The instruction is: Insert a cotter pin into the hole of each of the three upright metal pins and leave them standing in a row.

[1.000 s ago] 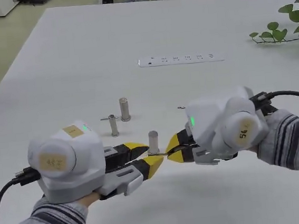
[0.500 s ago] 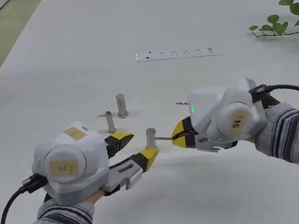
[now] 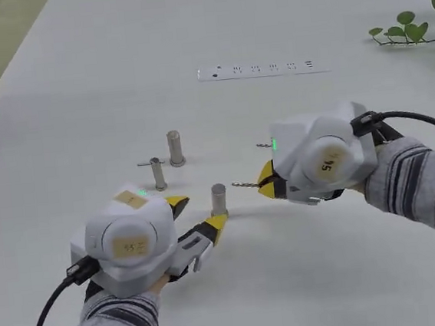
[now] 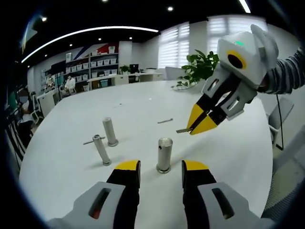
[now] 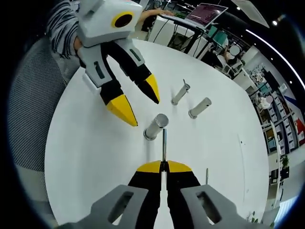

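The open left gripper (image 3: 199, 212) flanks the nearest metal pin (image 3: 219, 199); the right gripper (image 3: 266, 183), closed on a cotter pin (image 3: 244, 184), aims it just short of that pin's top. Light, thin and probably bendable, the cotter pin is best held by its tail. Beyond, the fitted middle pin (image 3: 157, 172), far pin (image 3: 174, 148) and power strip (image 3: 262, 68) obstruct nothing.

White yellow-tipped grippers (image 3: 198, 212) (image 3: 264, 182), striped sleeves (image 3: 420, 190), black cables (image 3: 421, 118)

The left gripper (image 3: 198, 213) has been opened wider, and the cotter pin (image 3: 244, 184) drawn back from the nearest metal pin (image 3: 218, 197).
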